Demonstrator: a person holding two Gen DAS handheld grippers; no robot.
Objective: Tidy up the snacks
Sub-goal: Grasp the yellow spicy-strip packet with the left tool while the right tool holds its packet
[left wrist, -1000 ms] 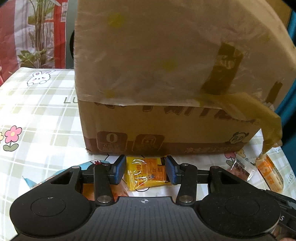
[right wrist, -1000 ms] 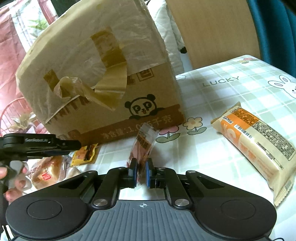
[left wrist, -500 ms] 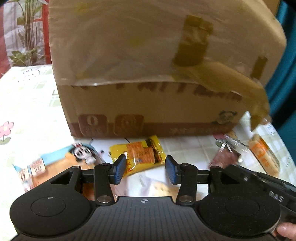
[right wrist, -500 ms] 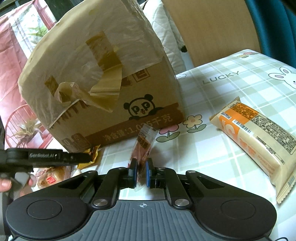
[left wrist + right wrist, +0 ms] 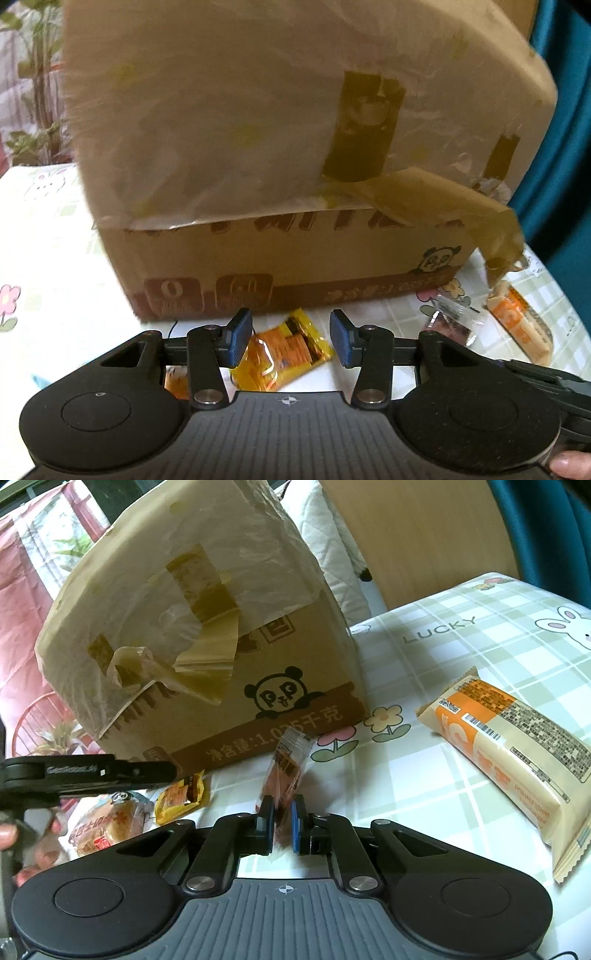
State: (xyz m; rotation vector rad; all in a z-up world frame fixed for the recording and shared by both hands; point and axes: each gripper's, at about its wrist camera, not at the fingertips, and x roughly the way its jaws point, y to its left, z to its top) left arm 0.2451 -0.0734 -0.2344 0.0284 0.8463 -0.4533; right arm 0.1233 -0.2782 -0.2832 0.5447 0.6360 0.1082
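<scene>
a small clear snack packet (image 5: 286,775) is pinched upright in the right gripper (image 5: 282,825), just before the cardboard box (image 5: 207,635). the left gripper (image 5: 291,341) is held open over a yellow snack packet (image 5: 286,350) lying on the checked tablecloth (image 5: 461,642).

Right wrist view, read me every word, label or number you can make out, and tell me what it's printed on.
"LUCKY": tablecloth.
"净含量:1.0?5千克", one digit hidden: cardboard box, beside its panda logo.
"WHOLE WHEAT": cream bread pack; its fine print too small.
Small held snack, yellow packet, bun wrapper, left gripper's lettering: unreadable.
</scene>
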